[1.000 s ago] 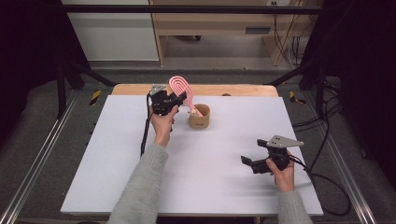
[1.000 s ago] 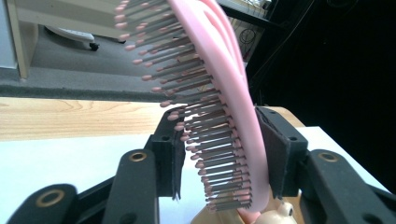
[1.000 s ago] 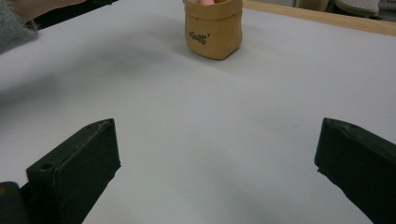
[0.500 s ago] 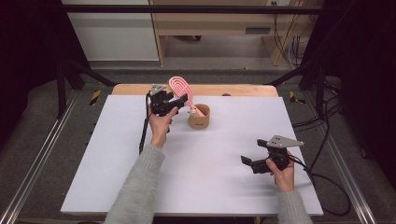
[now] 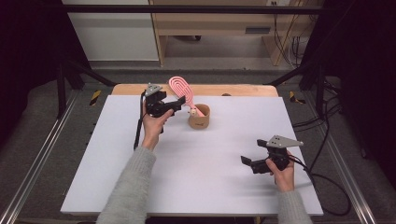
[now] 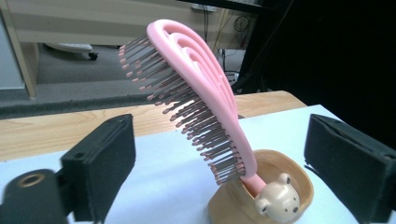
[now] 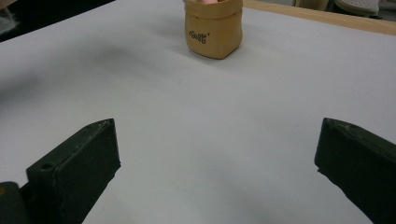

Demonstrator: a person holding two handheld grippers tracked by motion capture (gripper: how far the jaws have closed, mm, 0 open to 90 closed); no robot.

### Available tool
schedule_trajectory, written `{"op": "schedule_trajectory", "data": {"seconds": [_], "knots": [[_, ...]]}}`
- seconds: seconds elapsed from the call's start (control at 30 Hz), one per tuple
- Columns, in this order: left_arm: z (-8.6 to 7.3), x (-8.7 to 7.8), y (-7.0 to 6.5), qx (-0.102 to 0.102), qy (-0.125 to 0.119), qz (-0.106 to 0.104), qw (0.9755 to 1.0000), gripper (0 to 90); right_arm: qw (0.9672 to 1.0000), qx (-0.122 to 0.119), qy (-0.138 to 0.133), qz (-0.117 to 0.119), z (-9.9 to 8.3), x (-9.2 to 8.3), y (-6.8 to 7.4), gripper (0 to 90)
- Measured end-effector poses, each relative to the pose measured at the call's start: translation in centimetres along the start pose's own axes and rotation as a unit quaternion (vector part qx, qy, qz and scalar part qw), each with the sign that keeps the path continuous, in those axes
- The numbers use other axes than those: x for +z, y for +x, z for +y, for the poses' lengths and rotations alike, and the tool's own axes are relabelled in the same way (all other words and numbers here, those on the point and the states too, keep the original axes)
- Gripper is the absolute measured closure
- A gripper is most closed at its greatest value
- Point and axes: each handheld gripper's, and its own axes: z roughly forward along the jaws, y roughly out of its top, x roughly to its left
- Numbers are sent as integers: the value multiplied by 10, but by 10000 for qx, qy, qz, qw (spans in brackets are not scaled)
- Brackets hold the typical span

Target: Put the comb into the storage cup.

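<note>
Left gripper (image 6: 219, 154), jaws just opened, frames a pink hairbrush (image 6: 196, 98) leaning in its tan cup (image 6: 261, 205) (top-heavy); a nudge could topple both.

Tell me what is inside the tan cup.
The tan cup holds a pink hairbrush, handle down, head leaning out over the rim. A small bear face sits at the rim. The handle's lower end and the cup's bottom are hidden by its wall.
</note>
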Motion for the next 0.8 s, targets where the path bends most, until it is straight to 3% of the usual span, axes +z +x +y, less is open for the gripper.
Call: {"op": "schedule_trajectory", "data": {"seconds": [0.43, 0.8], "knots": [[7, -27, 0, 211, 171, -268, 9993, 43, 10000, 1, -9, -4, 0, 0, 0, 2], [9, -53, -5, 487, 177, -461, 9976, 35, 10000, 1, -6, -14, 0, 1, 0, 2]]}}
